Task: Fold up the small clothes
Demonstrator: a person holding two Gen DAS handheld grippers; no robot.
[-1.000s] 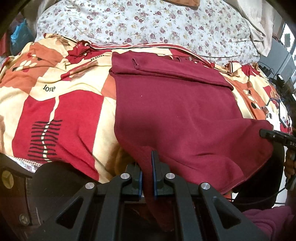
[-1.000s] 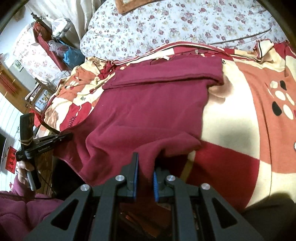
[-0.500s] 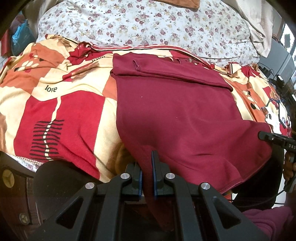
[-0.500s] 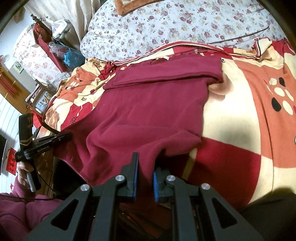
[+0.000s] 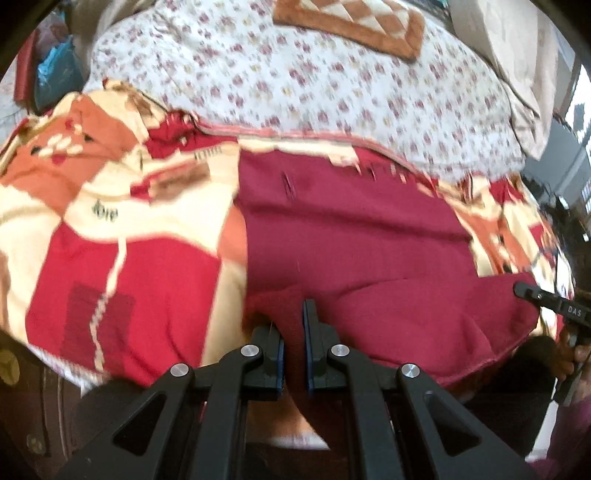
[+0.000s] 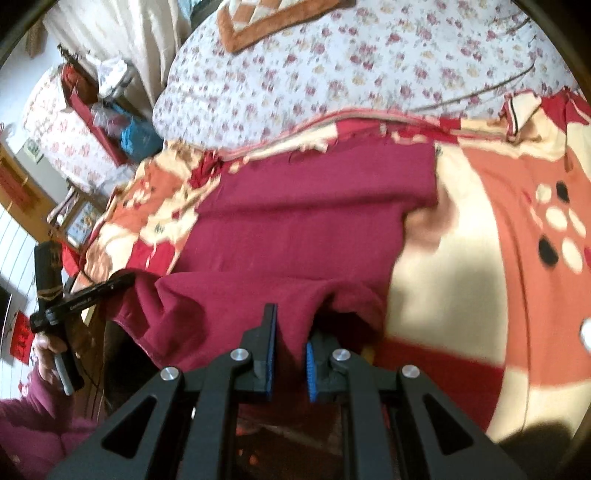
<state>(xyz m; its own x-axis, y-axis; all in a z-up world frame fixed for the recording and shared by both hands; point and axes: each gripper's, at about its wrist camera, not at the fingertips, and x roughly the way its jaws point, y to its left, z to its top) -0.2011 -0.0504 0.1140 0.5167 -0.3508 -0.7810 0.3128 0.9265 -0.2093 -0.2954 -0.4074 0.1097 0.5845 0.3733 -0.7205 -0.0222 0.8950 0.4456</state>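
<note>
While the maroon garment lies spread on the patterned blanket, left gripper and right gripper each pinch its near hem; carry both corners forward level, keeping the hem taut

Right gripper pinching maroon garment, seemingly lifted, blurred

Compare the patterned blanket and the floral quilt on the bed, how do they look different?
The patterned blanket has big red, cream and orange blocks; the floral quilt is pale with small scattered flowers. The blanket lies nearer, directly under the maroon garment; the quilt bulges up behind it with a brown-bordered mat on top. Both are bedding spread on the same bed.
</note>
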